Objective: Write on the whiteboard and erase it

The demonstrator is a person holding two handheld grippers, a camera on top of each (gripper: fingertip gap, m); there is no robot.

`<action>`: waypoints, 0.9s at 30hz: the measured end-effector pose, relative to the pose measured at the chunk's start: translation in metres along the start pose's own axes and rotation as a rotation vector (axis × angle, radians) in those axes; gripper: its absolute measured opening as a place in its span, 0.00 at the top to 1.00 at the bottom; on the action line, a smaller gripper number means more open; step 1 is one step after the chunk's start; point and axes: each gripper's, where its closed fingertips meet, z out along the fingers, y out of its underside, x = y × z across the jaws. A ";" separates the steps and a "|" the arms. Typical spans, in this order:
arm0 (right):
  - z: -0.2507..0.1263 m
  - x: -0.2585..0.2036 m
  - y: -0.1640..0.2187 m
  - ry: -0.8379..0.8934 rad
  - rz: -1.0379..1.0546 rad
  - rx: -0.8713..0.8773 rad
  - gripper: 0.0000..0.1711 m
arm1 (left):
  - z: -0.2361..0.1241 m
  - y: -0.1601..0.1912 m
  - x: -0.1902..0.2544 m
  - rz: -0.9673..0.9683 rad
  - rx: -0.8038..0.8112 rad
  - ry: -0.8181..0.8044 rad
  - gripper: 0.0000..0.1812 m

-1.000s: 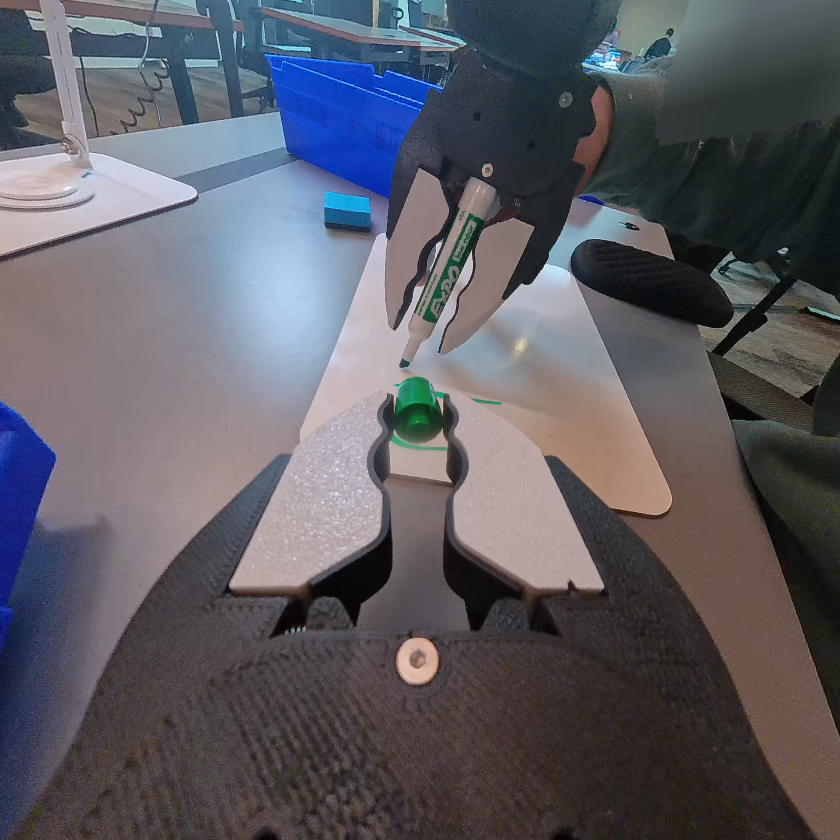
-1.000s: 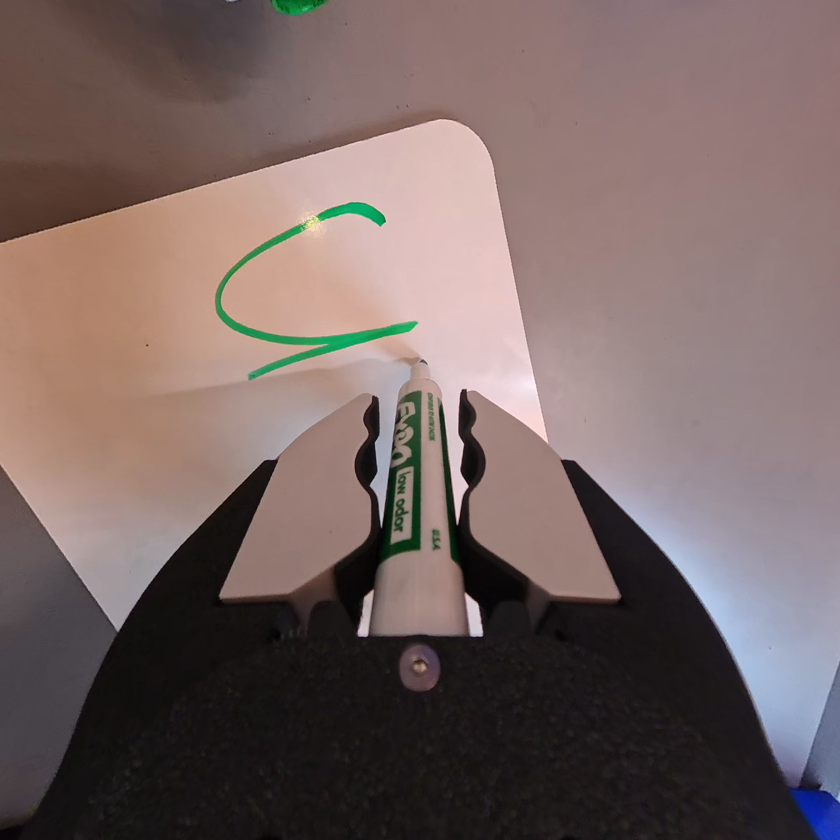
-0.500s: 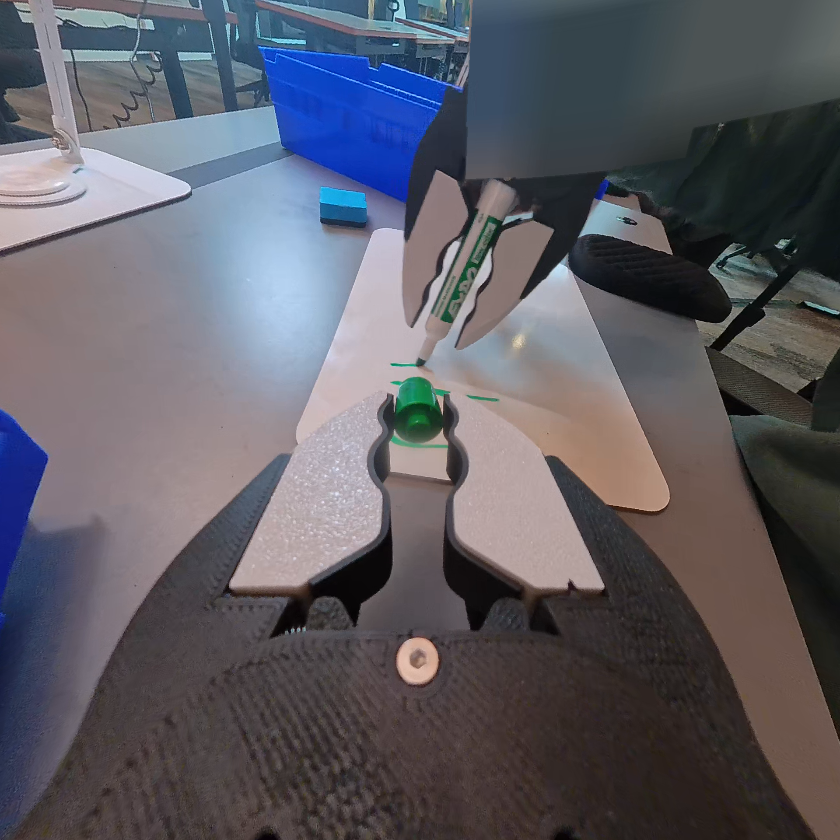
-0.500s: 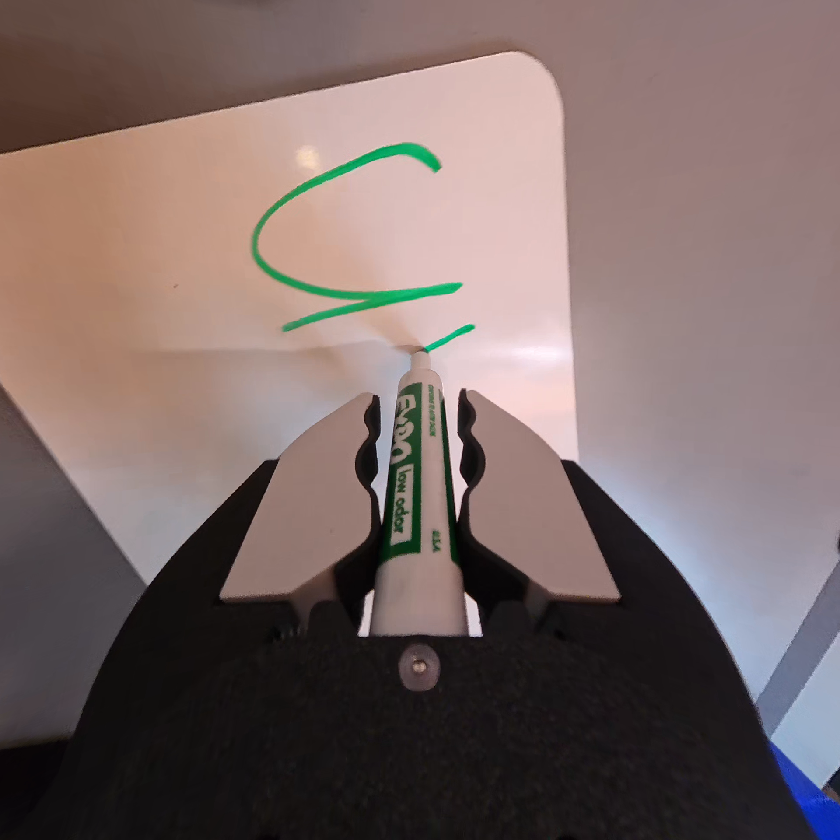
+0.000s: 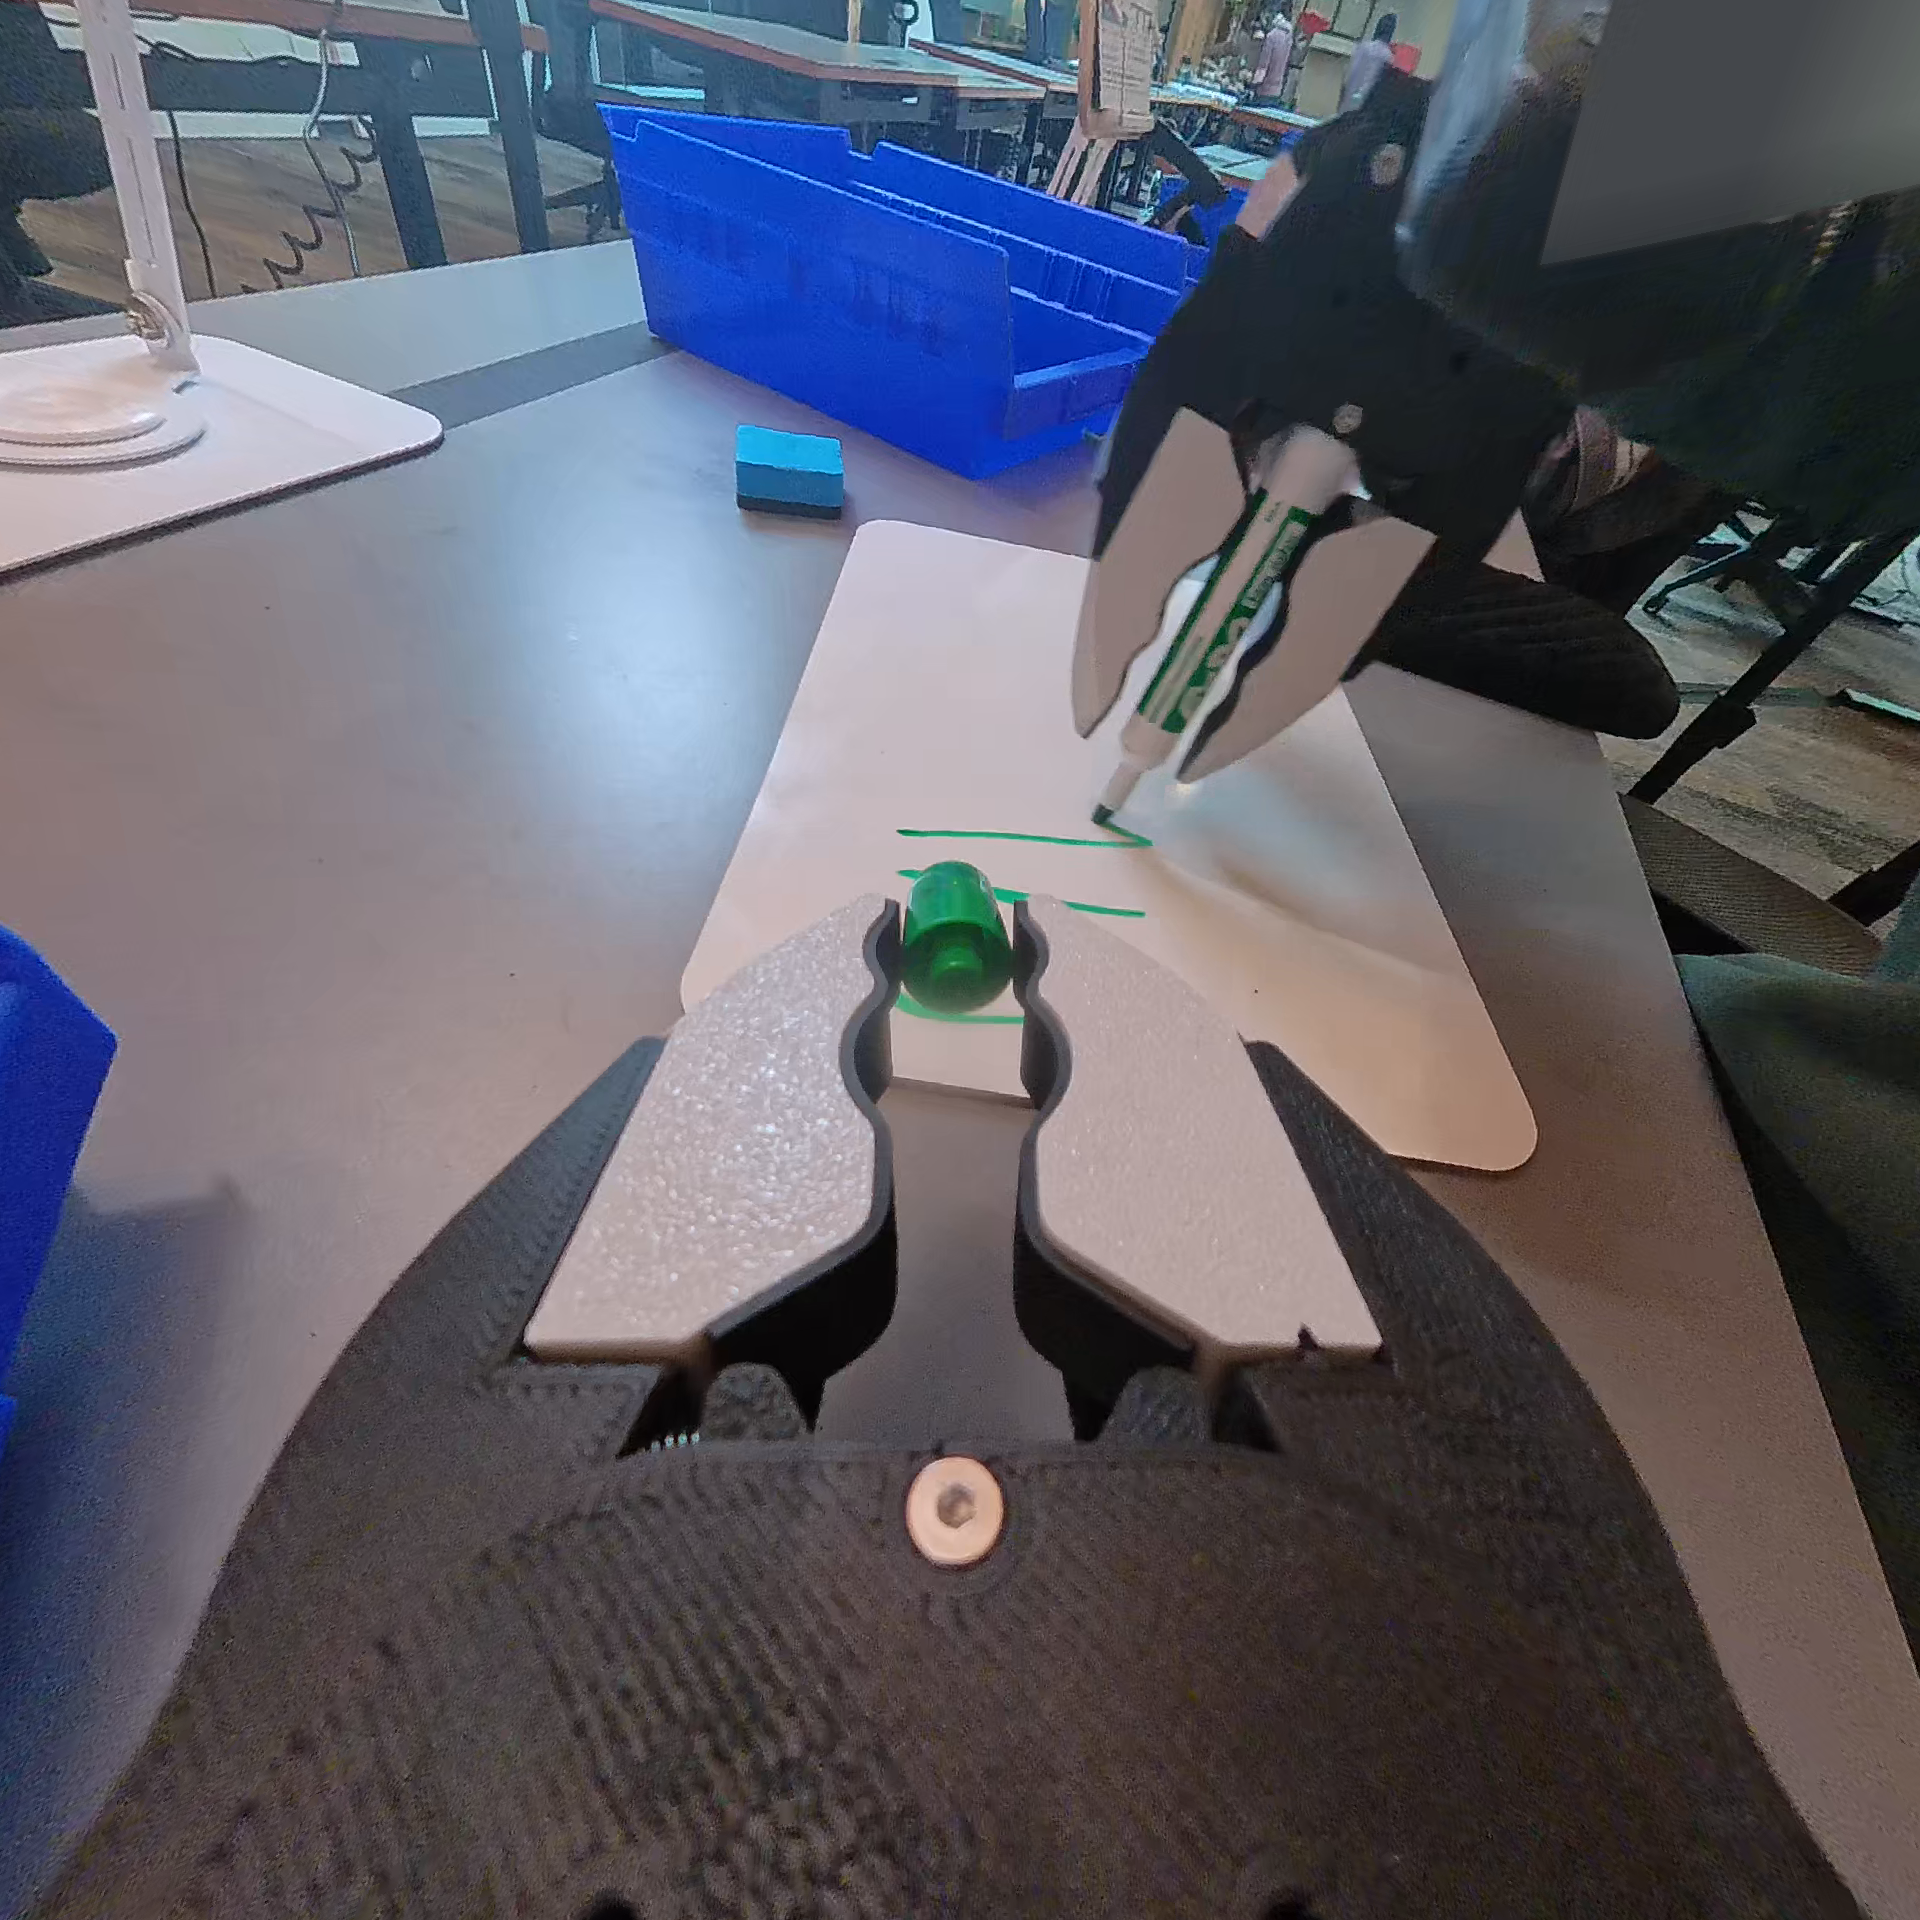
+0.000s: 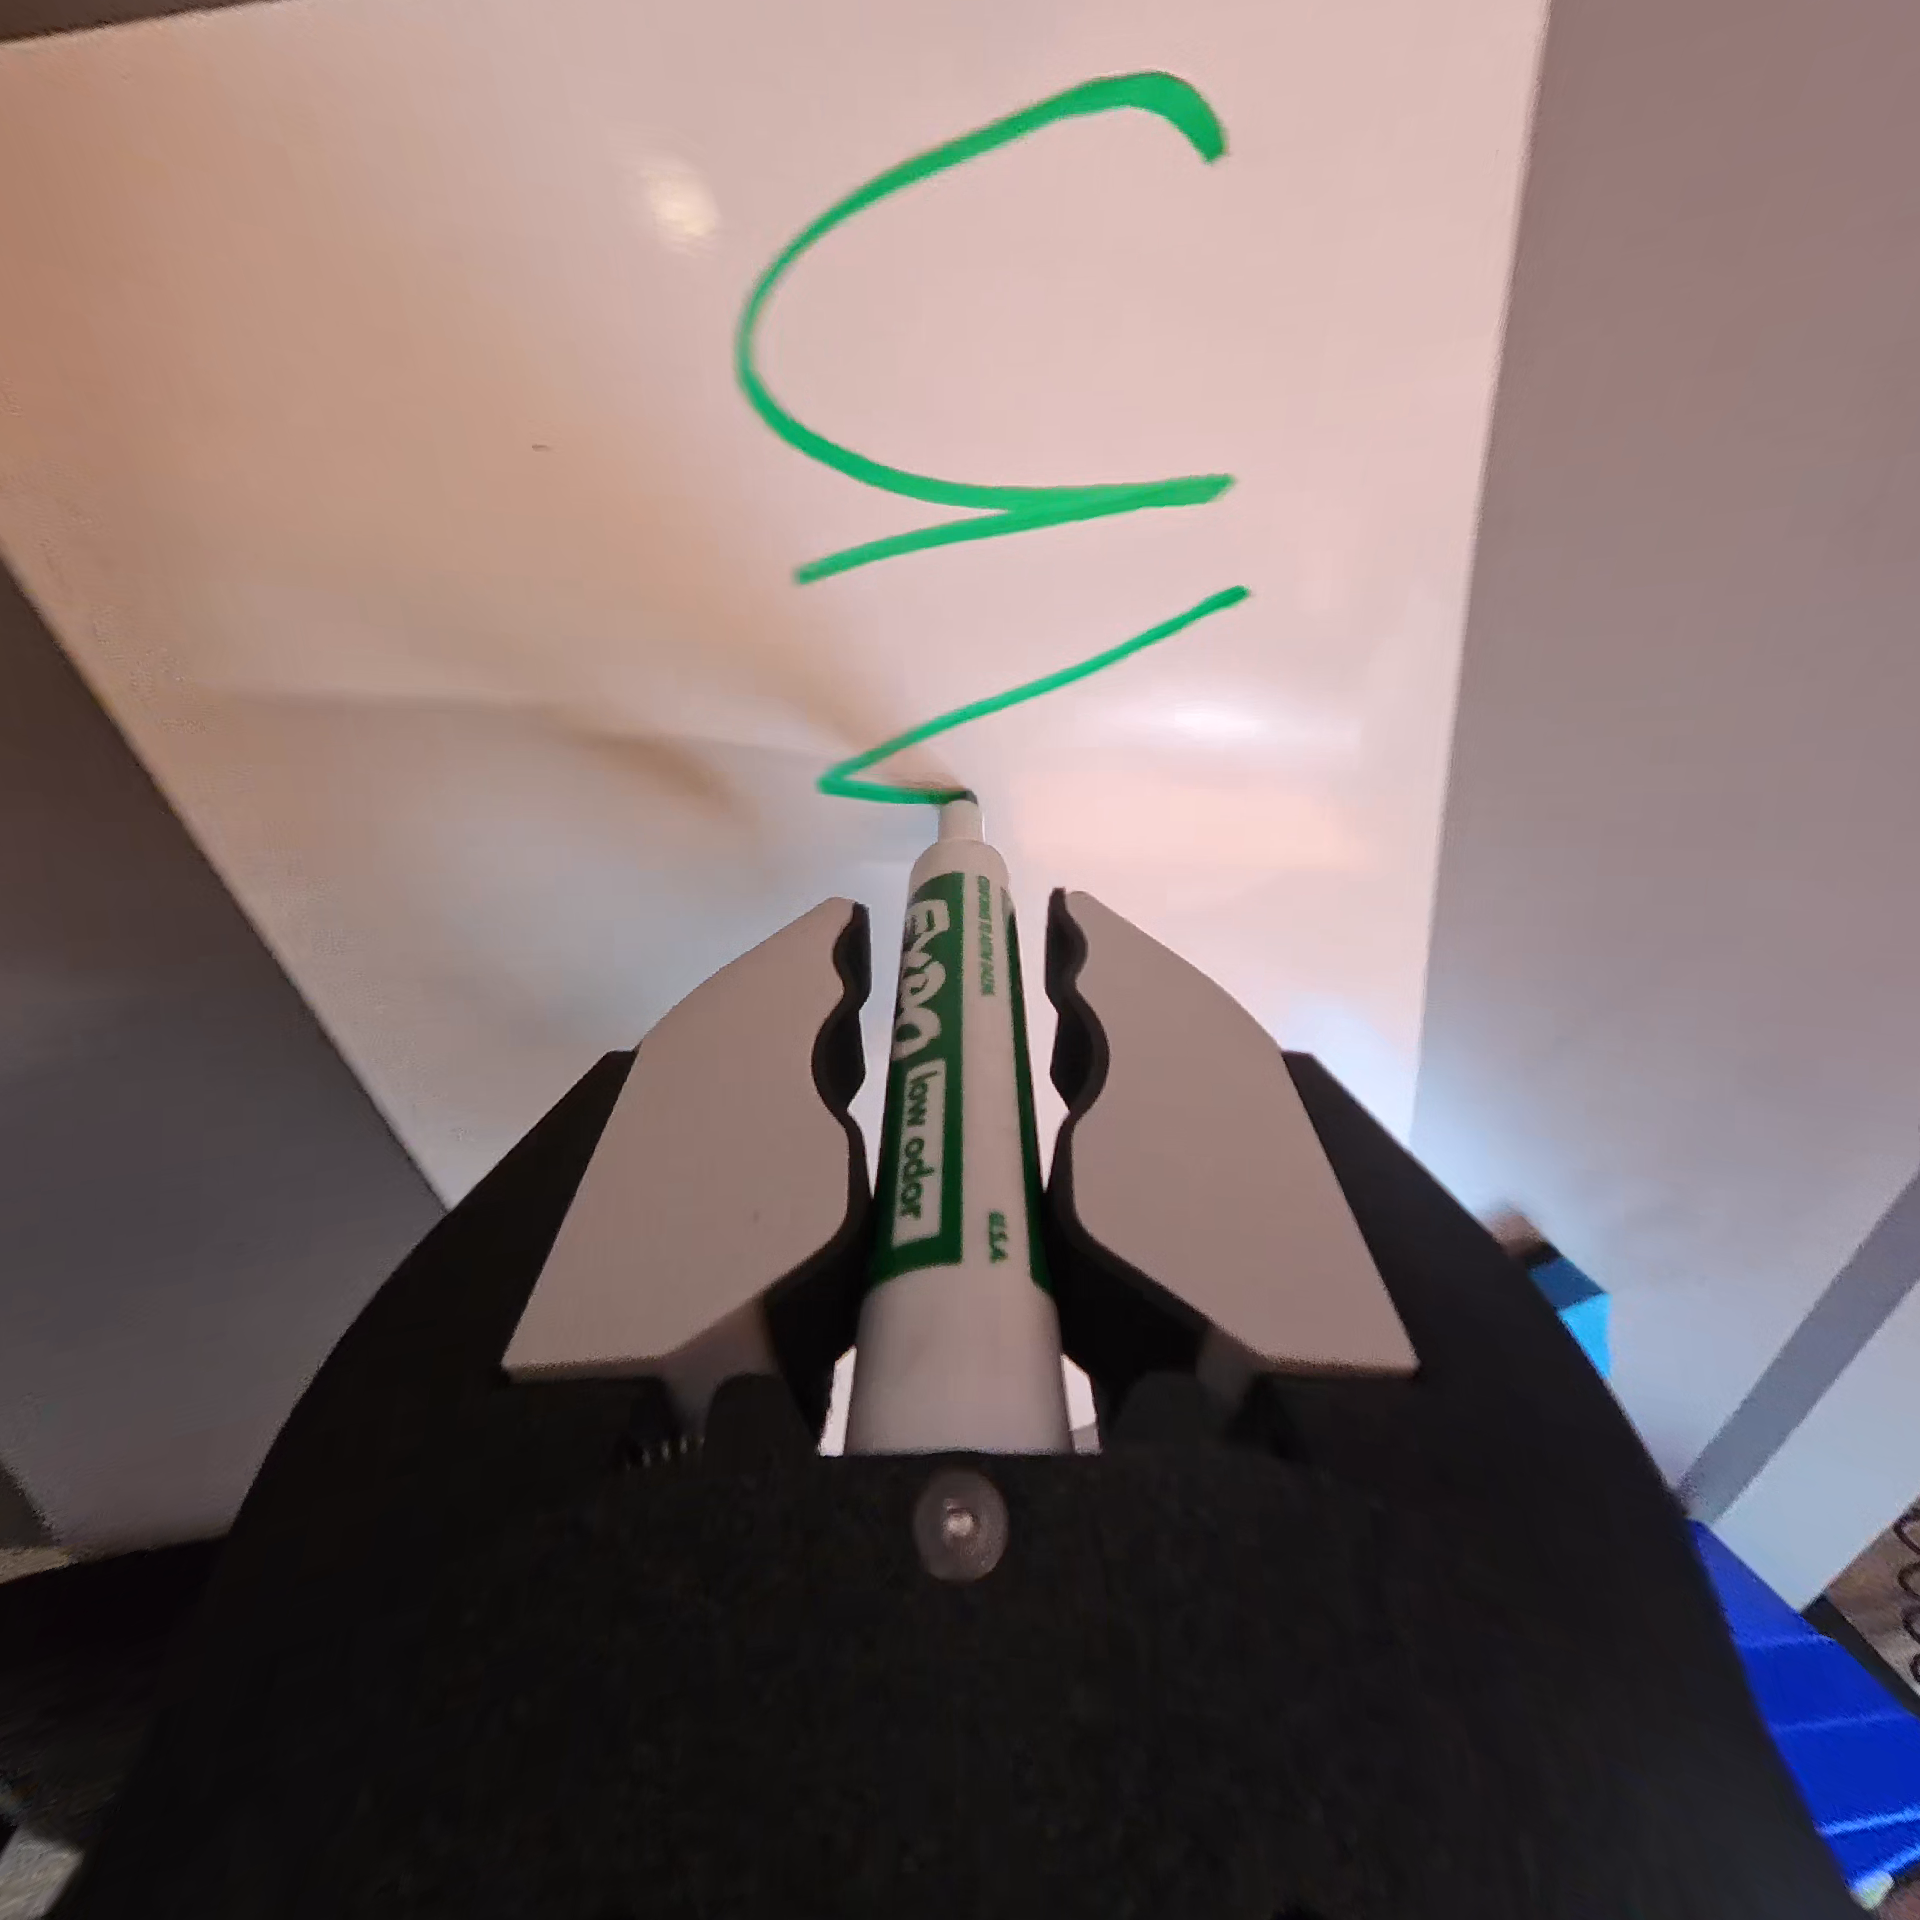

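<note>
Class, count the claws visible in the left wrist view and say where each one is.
2: the left claw in the foreground, gripping the green cap; the right claw above the whiteboard, holding the marker.

My marker (image 6: 951, 1132), white with green label, slants tip-down onto the flat white board (image 6: 416, 416), ending a green zigzag (image 6: 935, 499). Green cap (image 5: 954, 948) uncapped; blue eraser (image 5: 789, 470) at eleven o'clock.
</note>
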 end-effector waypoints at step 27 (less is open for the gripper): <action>-0.003 0.053 0.026 0.165 0.218 0.134 0.80 | -0.001 -0.001 -0.003 -0.017 0.009 -0.002 0.89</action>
